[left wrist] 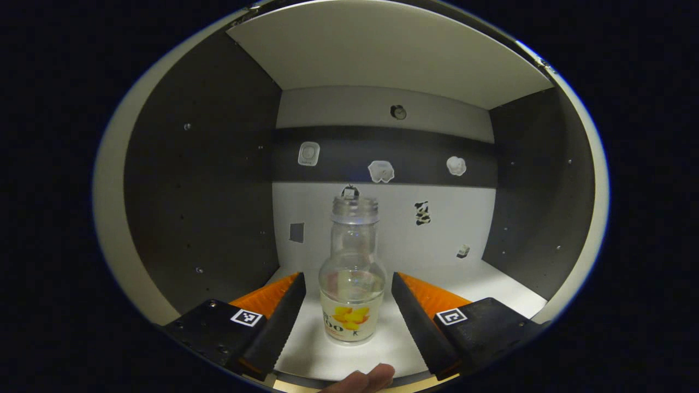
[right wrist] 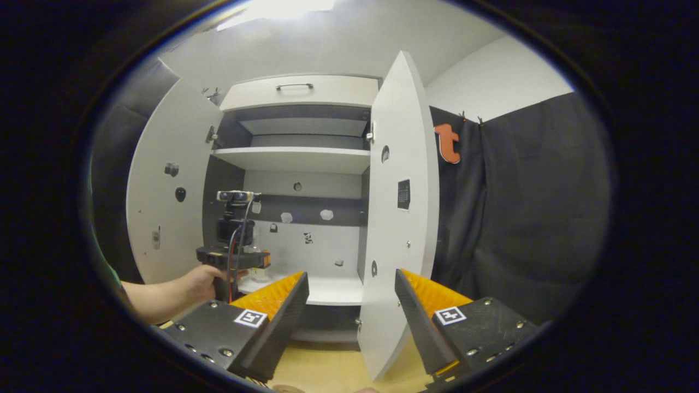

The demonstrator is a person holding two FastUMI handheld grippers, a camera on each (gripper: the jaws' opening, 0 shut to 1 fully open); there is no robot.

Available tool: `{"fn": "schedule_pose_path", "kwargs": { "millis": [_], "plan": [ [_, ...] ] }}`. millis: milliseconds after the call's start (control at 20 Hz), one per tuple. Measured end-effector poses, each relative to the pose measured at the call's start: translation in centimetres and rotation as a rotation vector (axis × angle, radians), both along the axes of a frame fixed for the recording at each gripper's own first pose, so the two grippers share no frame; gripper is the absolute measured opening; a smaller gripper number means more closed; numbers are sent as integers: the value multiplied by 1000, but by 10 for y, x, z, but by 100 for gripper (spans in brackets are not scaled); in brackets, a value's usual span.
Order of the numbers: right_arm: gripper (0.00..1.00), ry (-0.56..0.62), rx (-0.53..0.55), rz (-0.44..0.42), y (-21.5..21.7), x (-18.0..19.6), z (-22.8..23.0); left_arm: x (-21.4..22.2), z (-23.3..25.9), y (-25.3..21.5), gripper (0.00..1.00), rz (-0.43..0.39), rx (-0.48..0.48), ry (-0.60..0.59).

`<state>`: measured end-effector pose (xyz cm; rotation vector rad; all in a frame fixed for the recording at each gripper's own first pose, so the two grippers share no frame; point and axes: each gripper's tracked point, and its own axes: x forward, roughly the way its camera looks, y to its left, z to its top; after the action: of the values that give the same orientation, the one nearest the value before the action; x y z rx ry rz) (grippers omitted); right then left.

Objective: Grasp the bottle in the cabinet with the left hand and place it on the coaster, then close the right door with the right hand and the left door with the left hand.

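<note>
In the left gripper view the left gripper (left wrist: 349, 327) is inside the cabinet (left wrist: 191, 191) with its jaws wide. The bottle (left wrist: 352, 273) stands upright between the two fingers, with a clear gap to each finger (left wrist: 281, 322); neither presses on it. The bottle is clear glass, with no cap, a little pale liquid low in its body and a label with a yellow flower. It stands on the white shelf (left wrist: 491, 289), near the shelf's front edge and about midway between the dark side walls. A fingertip (left wrist: 377, 376) of the person shows at the bottom edge of this view. On the back wall (left wrist: 327, 109) behind the bottle are several small white and dark fittings, and another shelf (left wrist: 382, 49) roofs the compartment.

In the right gripper view the right gripper (right wrist: 352, 316) is outside the cabinet with its jaws wide and nothing between them. Just beyond its fingers stands the right door (right wrist: 401, 218), open and seen nearly edge-on. The left door (right wrist: 169, 218) is also open, swung out to the left. A hand (right wrist: 199, 284) holds the left gripper at the front edge of the lower shelf, left of centre. Above the compartments is a drawer (right wrist: 297, 90) with a handle.
</note>
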<state>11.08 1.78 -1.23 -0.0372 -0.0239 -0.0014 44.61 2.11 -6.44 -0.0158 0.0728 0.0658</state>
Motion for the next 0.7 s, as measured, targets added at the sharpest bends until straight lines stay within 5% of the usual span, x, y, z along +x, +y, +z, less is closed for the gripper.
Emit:
{"fn": "schedule_pose_path", "kwargs": {
  "millis": [200,300,700],
  "plan": [
    [96,26,-8,-6,0,0,-8,22,-17,3,100,-12,-19,28],
    [96,35,-16,-6,2,-5,-14,19,-15,6,79,-29,-32,21],
    [96,27,5,21,15,-36,-14,-47,-2,7,79,-41,-88,29]
  ]
}}
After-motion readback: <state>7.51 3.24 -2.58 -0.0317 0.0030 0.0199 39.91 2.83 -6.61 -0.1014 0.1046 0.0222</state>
